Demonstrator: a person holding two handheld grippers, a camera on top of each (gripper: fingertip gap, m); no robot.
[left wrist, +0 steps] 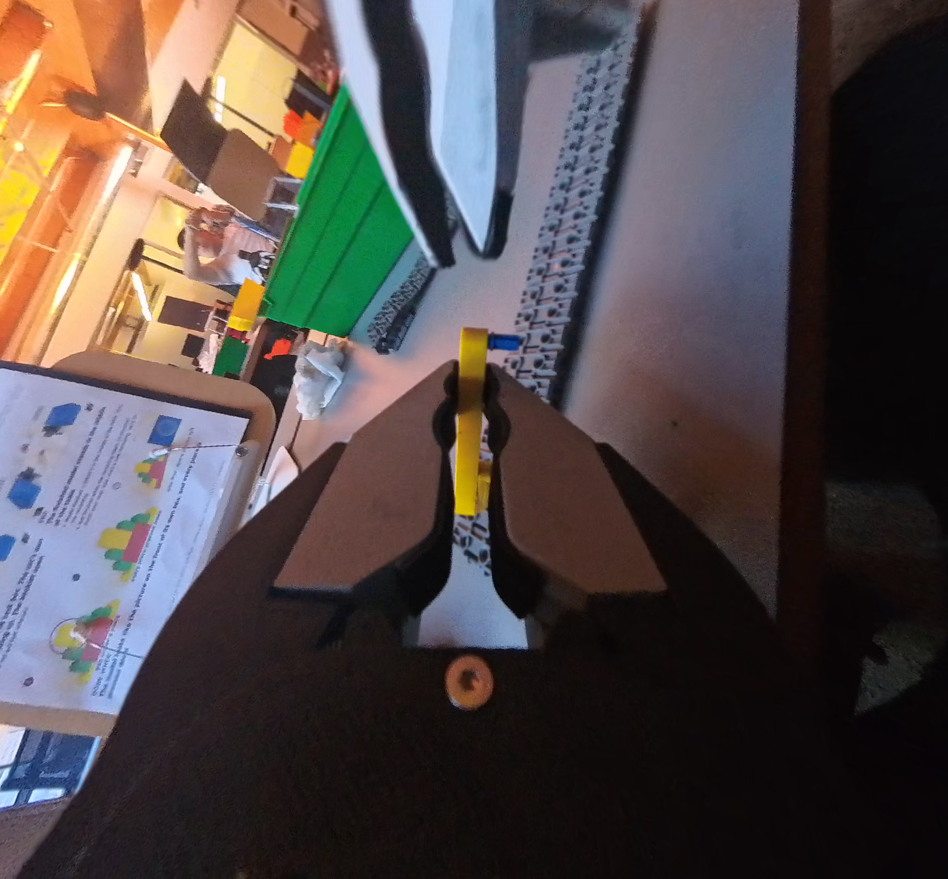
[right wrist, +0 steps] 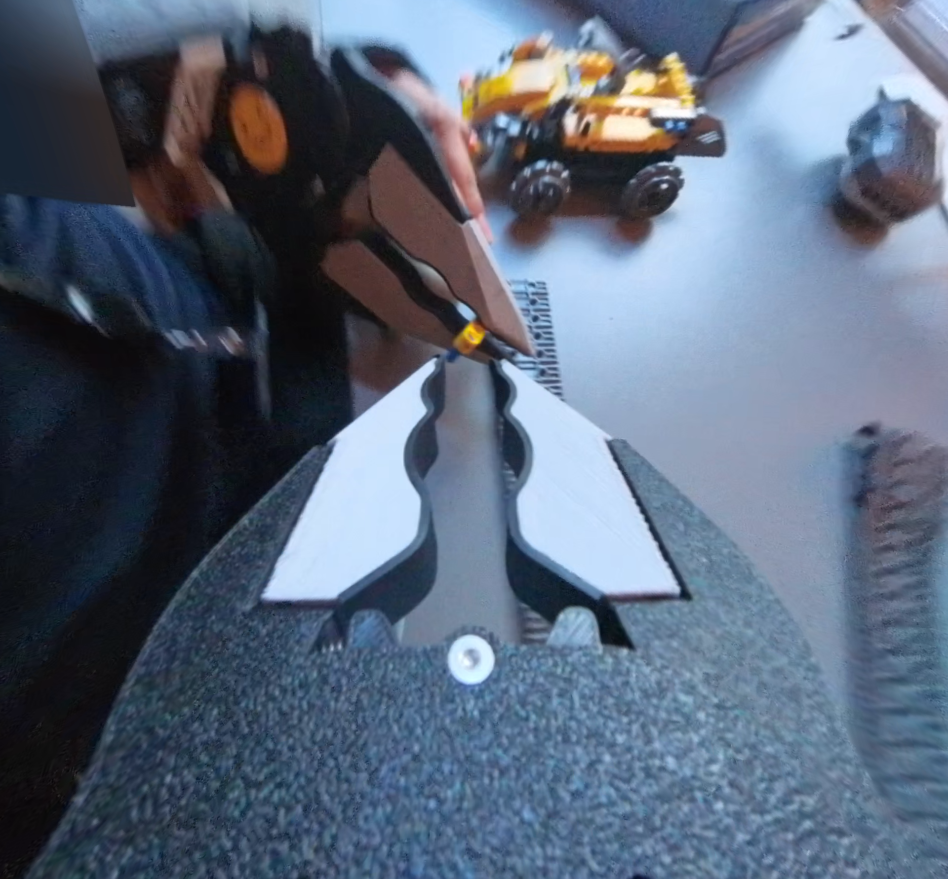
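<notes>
The yellow beam (left wrist: pixel 469 423) is a flat, thin toy-brick piece, held edge-on between the two fingers of the left tongs (left wrist: pixel 472 367). In the left wrist view its long axis runs along the fingers, from the middle of the frame upward, and its rounded end stands out past the fingertips. A small blue pin (left wrist: pixel 504 341) sticks out sideways from this end, pointing to the right of the frame, toward the long grey studded strip (left wrist: pixel 569 218) that lies on the white surface (left wrist: pixel 708 239). The left tongs are closed firmly on the beam, both pads touching its flat sides.

In the right wrist view the right tongs (right wrist: pixel 467 364) stand a little open, with a clear gap between the fingers, and they hold nothing. Their tips are just beside the tips of the left tongs (right wrist: pixel 492 341), which come in from the upper left with the yellow piece (right wrist: pixel 469 334) between them; a hand (right wrist: pixel 451 136) grips them.

Only the right wrist view shows the orange and yellow brick vehicle (right wrist: pixel 590 121) on the surface at the upper middle, and a dark lump (right wrist: pixel 887 157) at the upper right. Only the left wrist view shows the printed sheet with coloured brick pictures (left wrist: pixel 118 521) at the left and the green panel (left wrist: pixel 343 218) behind.
</notes>
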